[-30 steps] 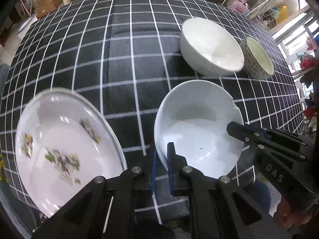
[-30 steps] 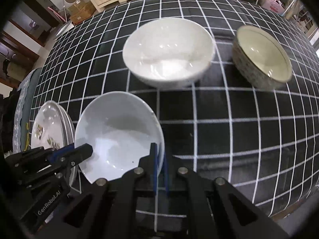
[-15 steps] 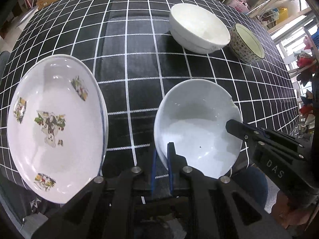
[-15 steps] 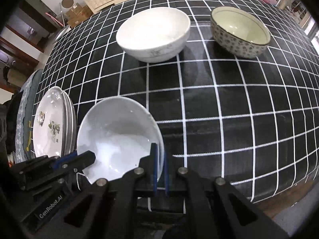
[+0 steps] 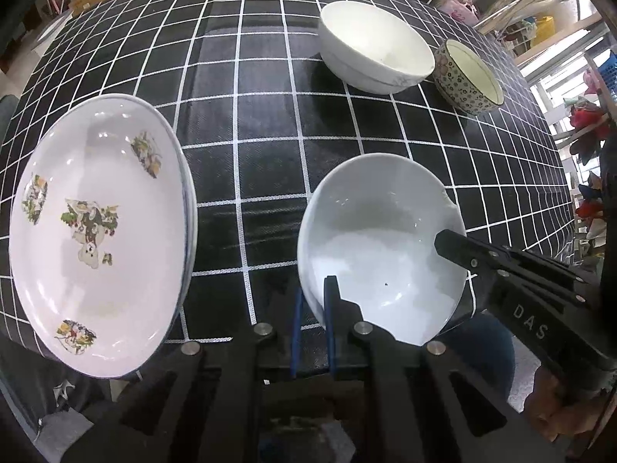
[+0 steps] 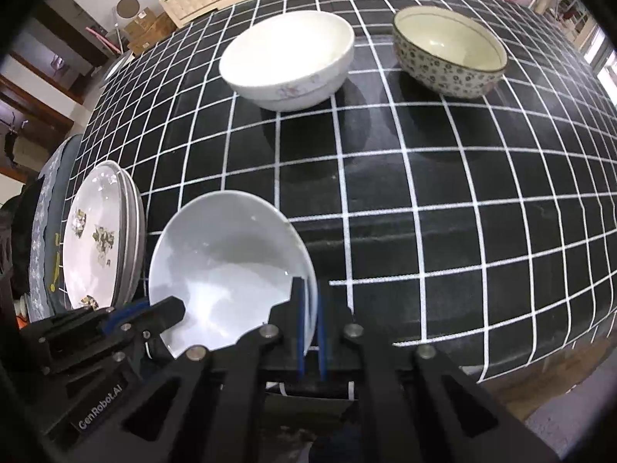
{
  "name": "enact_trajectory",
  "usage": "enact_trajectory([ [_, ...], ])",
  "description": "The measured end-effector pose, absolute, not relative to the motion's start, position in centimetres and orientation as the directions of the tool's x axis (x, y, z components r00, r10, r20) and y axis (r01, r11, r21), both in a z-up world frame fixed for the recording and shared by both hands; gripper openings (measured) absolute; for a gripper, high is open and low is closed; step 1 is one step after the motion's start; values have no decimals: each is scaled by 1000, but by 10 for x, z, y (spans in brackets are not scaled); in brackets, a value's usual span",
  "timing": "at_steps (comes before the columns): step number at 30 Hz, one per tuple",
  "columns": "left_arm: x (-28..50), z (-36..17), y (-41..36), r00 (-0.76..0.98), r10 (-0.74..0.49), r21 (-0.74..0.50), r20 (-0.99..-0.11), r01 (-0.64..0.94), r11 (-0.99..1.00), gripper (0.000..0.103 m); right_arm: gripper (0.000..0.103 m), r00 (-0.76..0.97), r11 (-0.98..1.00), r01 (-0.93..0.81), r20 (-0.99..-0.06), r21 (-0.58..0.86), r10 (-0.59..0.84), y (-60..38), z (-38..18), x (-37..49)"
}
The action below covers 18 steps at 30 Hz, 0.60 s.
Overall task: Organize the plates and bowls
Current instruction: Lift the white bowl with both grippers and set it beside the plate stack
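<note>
Both the left gripper (image 5: 310,301) and right gripper (image 6: 311,305) pinch opposite rim edges of the plain white shallow ceramic bowl (image 5: 380,247), held over the near edge of the black white-grid tablecloth (image 5: 246,115), floral white plate stack (image 5: 96,231) just left, open cloth beyond.

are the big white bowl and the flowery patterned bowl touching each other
Apart. The right wrist view shows a plain strip of black checked tablecloth between the big white bowl and the patterned bowl.

Plate stack (image 5: 100,231) left of held bowl (image 5: 380,247), two bowls (image 5: 376,54) (image 5: 468,77) side by side behind, all above tablecloth (image 5: 262,115)
</note>
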<state>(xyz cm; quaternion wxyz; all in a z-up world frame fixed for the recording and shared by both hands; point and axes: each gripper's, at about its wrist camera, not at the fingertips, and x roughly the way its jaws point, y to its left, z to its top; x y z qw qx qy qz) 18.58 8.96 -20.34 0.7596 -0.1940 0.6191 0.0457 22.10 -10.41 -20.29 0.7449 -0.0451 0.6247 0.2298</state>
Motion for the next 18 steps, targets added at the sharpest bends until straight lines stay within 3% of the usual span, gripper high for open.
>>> enact_trajectory([
  [10,182,-189,107,256,-183,-264,-949,-336,904,9,8,56,884,-381,-947,273,316,-110,-198,227],
  [18,207,-145,122,328,-127,-231,-936,-303,925,9,9,187,898,-396,-940,193,285,-104,-159,245],
])
